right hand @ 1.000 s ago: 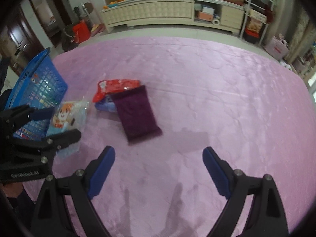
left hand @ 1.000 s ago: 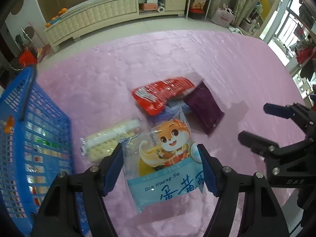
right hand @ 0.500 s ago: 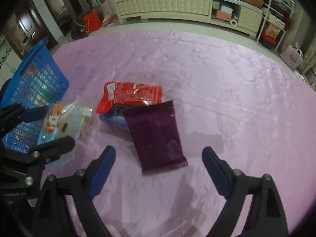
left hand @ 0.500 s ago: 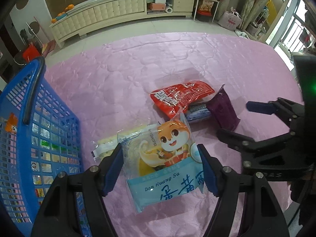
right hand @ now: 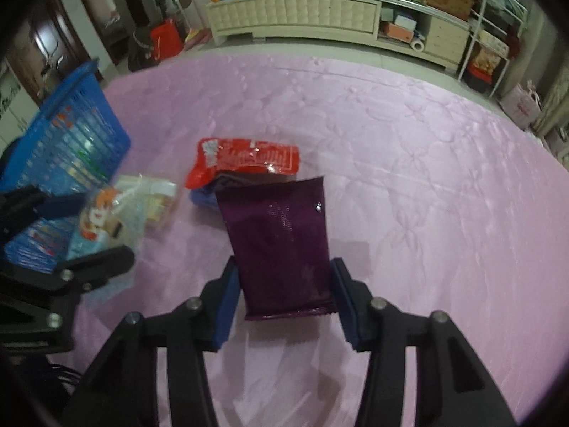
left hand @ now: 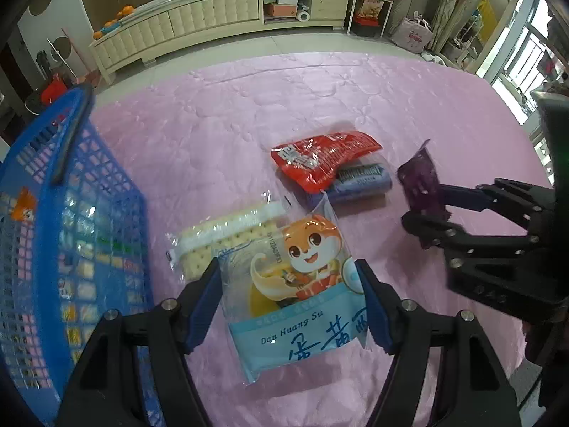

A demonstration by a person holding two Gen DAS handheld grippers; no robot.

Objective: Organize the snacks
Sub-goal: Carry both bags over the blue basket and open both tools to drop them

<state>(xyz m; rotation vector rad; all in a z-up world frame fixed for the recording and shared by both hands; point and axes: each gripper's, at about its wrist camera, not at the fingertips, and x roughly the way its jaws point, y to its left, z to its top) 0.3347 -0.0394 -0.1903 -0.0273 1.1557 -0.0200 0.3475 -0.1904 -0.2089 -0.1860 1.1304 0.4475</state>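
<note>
Now both claws loaded: left gripper [left hand: 288,306] pinching fox pack [left hand: 295,291], right gripper [right hand: 282,293] pinching purple pack [right hand: 281,242]; red pack [left hand: 323,160], blue pack [left hand: 362,179], crackers [left hand: 220,238] right of basket [left hand: 53,235], not yet binned

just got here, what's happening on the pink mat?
A person with two handheld claws is sorting snacks. The left claw grips the squirrel-print pastry bag beside the blue basket. The right claw has closed around the purple packet. A red packet, lying on a blue packet, and a cracker pack are on the pink mat. The basket already holds some items.
</note>
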